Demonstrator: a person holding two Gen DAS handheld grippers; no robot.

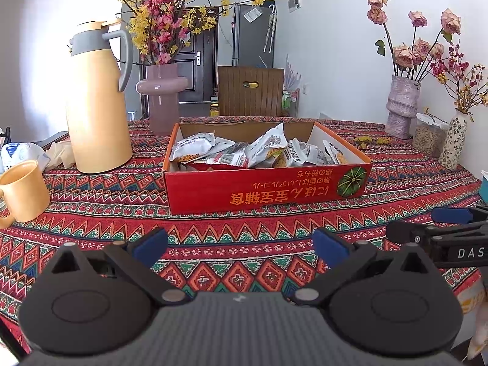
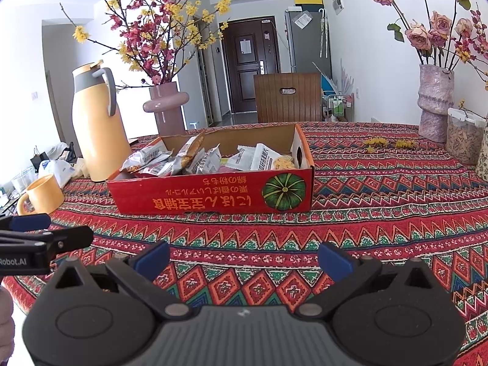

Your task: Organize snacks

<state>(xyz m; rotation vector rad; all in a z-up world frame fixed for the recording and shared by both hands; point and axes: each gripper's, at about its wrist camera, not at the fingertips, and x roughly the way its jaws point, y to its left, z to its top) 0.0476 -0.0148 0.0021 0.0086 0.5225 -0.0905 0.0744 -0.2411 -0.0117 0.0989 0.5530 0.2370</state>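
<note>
On the patterned red tablecloth [image 1: 100, 213], shallow red cardboard box [image 1: 262, 187] of foil snack packets [image 1: 268, 146] beyond both grippers, left gripper [image 1: 239, 245] spread wide and empty, right gripper [image 2: 244, 257] likewise, both hovering near the table's near edge.

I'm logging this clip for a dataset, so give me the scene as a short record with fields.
setting: table under a patterned tablecloth
container: red cardboard box, open top, pumpkin picture on its near wall
contents: snack packets piled loosely inside the box
left of box: yellow thermos jug, yellow mug
right side: vase of dried roses
left gripper: open, empty, short of the box
right gripper: open, empty, short of the box
</note>
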